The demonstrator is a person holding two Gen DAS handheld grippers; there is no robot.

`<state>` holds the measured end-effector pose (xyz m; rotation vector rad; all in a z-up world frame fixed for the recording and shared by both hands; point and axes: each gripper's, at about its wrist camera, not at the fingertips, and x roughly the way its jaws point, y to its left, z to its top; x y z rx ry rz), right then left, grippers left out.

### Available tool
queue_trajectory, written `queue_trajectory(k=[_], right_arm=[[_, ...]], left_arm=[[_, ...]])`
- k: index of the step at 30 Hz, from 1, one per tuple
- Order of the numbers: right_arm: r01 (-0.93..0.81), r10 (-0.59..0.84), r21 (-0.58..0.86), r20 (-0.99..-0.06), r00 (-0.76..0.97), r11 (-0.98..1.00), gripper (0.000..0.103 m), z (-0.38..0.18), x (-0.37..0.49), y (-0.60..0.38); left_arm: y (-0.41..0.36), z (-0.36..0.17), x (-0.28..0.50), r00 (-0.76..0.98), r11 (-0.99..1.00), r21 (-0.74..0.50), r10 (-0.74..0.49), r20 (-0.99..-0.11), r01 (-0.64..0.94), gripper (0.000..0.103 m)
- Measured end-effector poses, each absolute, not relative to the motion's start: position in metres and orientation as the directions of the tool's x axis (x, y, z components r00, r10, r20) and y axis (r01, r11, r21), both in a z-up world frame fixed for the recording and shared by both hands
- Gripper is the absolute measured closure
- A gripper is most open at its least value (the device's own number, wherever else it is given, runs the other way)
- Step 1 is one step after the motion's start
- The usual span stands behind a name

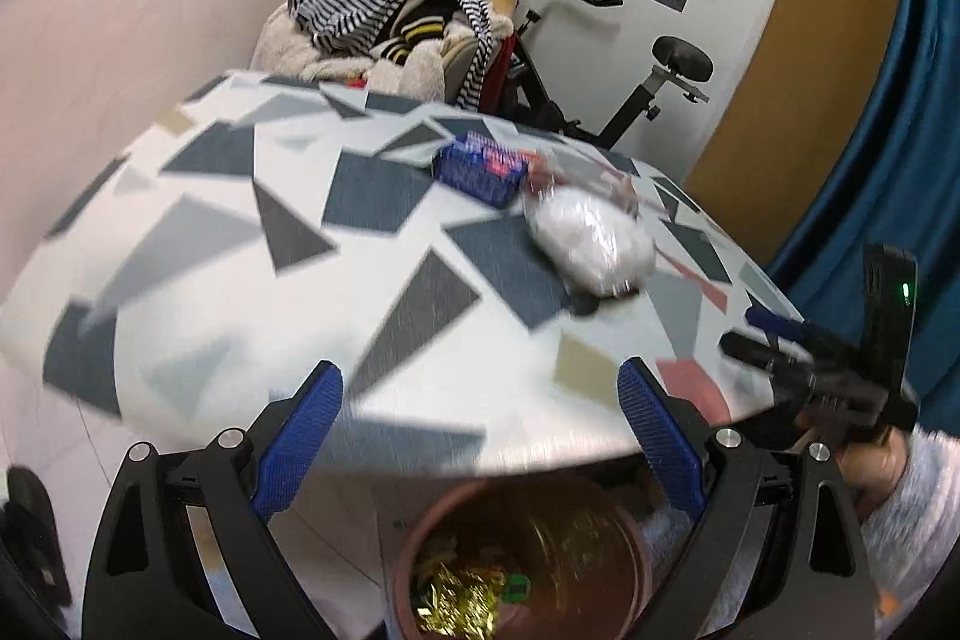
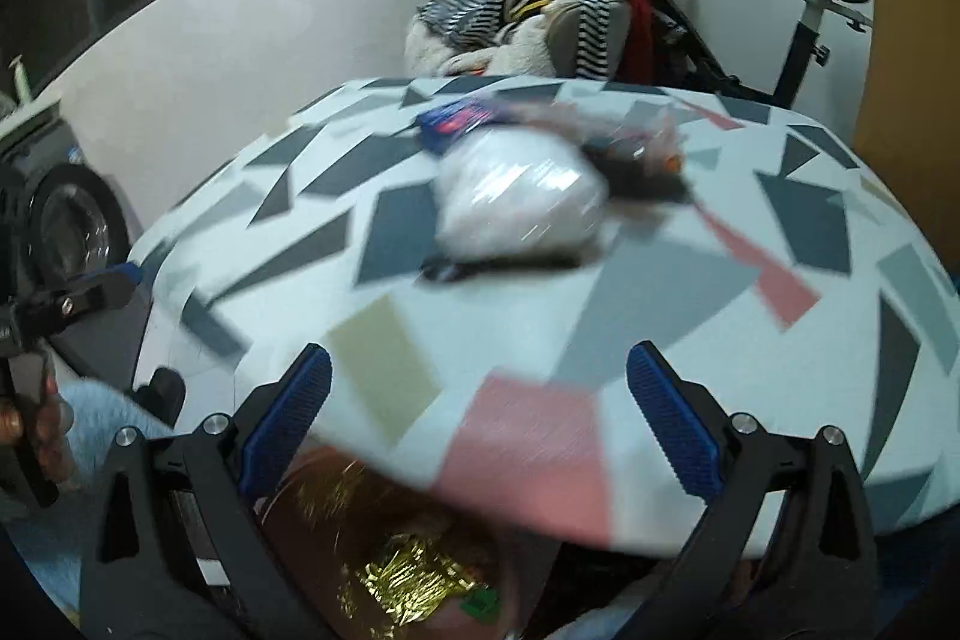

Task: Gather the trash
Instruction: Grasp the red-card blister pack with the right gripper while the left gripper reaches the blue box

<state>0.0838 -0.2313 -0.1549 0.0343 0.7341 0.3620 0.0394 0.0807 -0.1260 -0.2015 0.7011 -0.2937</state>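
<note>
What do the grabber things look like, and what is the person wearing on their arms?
Each hand-held gripper, left and right, has a black frame with silver bolts and two fingers faced with ribbed blue pads. In the left wrist view, the right one's black body shows a small green light. The person wears fuzzy pale blue-grey sleeves.

dim indoor light, heavy motion blur, fisheye bending at edges, dark windows.

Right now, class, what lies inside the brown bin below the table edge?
Inside the brown bin: crumpled gold foil and a green scrap. Anything beneath them is covered.
</note>
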Motion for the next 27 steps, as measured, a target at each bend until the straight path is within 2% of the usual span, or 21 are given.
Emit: queue_trajectory(k=[4,10,13,16,19,20,21,24,27], right_arm=[[-0.259,0.335,0.214,-0.658,0.674,0.942,0.006,-0.138,0.132,-0.257],[-0.096,0.366,0.42,-0.63,0.685,0.902,0.01,-0.141,0.208,-0.296],[-0.008,0.398,0.53,-0.627,0.67,0.848,0.017,-0.161,0.244,-0.31],[0.053,0.447,0.626,-0.612,0.652,0.778,0.026,-0.177,0.268,-0.32],[0.096,0.505,0.699,-0.597,0.624,0.708,0.044,-0.192,0.282,-0.324],[0.1,0.518,0.713,-0.59,0.619,0.694,0.057,-0.194,0.285,-0.326],[0.105,0.546,0.743,-0.571,0.613,0.661,0.075,-0.197,0.286,-0.328],[0.09,0.578,0.798,-0.504,0.642,0.596,0.087,-0.191,0.283,-0.337],[0.049,0.564,0.811,-0.448,0.694,0.583,0.091,-0.17,0.276,-0.347]], left_arm=[[0.079,-0.116,0.073,0.731,0.95,-0.233,-0.311,-0.608,0.21,0.012],[0.078,-0.117,0.122,0.714,0.955,-0.199,-0.297,-0.634,0.221,0.012],[0.078,-0.121,0.149,0.695,0.952,-0.213,-0.307,-0.651,0.221,0.012],[0.079,-0.128,0.185,0.652,0.934,-0.295,-0.353,-0.671,0.202,0.012],[0.076,-0.132,0.217,0.625,0.919,-0.352,-0.382,-0.681,0.177,0.012],[0.073,-0.132,0.228,0.623,0.921,-0.347,-0.379,-0.685,0.179,0.012],[0.068,-0.132,0.237,0.623,0.928,-0.324,-0.366,-0.691,0.186,0.012],[0.047,-0.134,0.267,0.613,0.944,-0.223,-0.327,-0.719,0.242,0.012],[0.031,-0.134,0.29,0.604,0.938,-0.179,-0.329,-0.726,0.296,0.01]])
